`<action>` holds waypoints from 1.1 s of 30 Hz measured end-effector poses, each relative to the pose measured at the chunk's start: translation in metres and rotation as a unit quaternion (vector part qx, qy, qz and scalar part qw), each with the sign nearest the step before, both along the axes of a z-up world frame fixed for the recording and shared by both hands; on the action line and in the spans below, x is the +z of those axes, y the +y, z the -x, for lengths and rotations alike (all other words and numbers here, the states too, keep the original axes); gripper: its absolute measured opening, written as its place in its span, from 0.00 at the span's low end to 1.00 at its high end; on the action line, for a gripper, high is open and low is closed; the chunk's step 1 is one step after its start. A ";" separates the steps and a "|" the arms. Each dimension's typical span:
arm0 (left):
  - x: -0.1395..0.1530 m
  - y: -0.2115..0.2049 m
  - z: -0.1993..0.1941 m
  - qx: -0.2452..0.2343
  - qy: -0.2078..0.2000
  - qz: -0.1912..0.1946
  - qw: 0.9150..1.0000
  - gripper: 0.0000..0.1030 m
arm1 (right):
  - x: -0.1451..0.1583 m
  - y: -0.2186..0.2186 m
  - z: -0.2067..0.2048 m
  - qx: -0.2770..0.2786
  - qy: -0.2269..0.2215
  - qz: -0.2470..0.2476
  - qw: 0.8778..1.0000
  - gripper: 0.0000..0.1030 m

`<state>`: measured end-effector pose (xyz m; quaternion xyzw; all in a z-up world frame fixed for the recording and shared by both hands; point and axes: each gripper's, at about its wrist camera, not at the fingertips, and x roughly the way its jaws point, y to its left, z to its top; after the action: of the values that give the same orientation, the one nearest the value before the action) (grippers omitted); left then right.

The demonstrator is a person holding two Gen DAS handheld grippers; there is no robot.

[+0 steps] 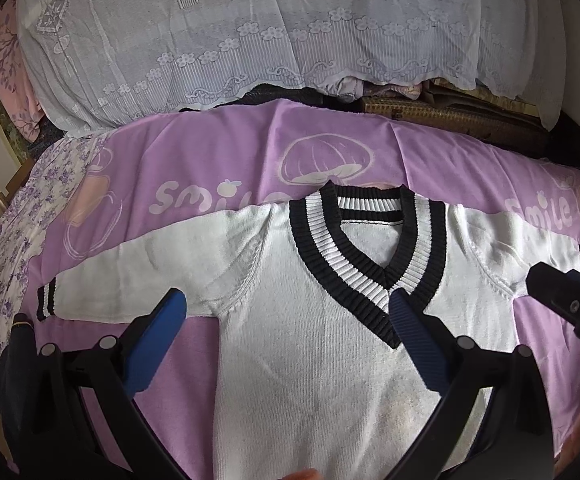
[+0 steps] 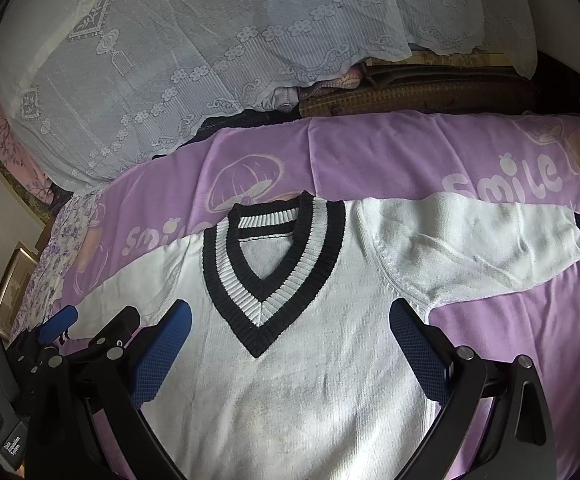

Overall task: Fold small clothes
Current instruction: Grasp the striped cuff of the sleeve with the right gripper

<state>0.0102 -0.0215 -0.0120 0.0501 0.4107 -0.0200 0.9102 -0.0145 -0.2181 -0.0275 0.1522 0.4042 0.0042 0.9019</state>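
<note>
A small white knit sweater with a black-and-white striped V-neck lies flat, face up, on a purple blanket, both sleeves spread out to the sides. My left gripper is open and empty, hovering above the sweater's chest on its left half. The sweater also shows in the right wrist view. My right gripper is open and empty above the chest, just below the V-neck. The left gripper shows at the right wrist view's lower left, and the right gripper's tip at the left wrist view's right edge.
A large pile under a white lace cloth lies beyond the blanket. A brown woven mat lies at the back right. A floral sheet hangs at the left. The purple blanket extends right of the sweater.
</note>
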 end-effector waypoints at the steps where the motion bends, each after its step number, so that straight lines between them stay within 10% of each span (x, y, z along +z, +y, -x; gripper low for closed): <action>1: -0.005 -0.002 -0.004 0.001 0.004 -0.002 1.000 0.96 | -0.003 -0.003 -0.003 -0.008 0.005 0.003 1.000 0.97; 14: -0.093 -0.031 -0.043 0.010 0.064 -0.053 0.997 0.96 | -0.095 -0.137 0.002 -0.163 0.072 0.060 0.982 0.97; 25: -0.134 -0.024 -0.056 0.011 0.094 -0.022 0.995 0.96 | -0.149 -0.267 0.032 -0.239 -0.036 -0.201 0.949 0.97; 33: -0.139 -0.017 -0.055 0.007 0.079 0.002 0.997 0.96 | -0.150 -0.299 0.032 -0.254 -0.090 -0.259 0.928 0.96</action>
<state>0.0653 -0.0389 -0.1505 0.0433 0.4820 -0.0183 0.8749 -0.0468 -0.5172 -0.1772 0.4769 0.2541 -0.1069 0.8346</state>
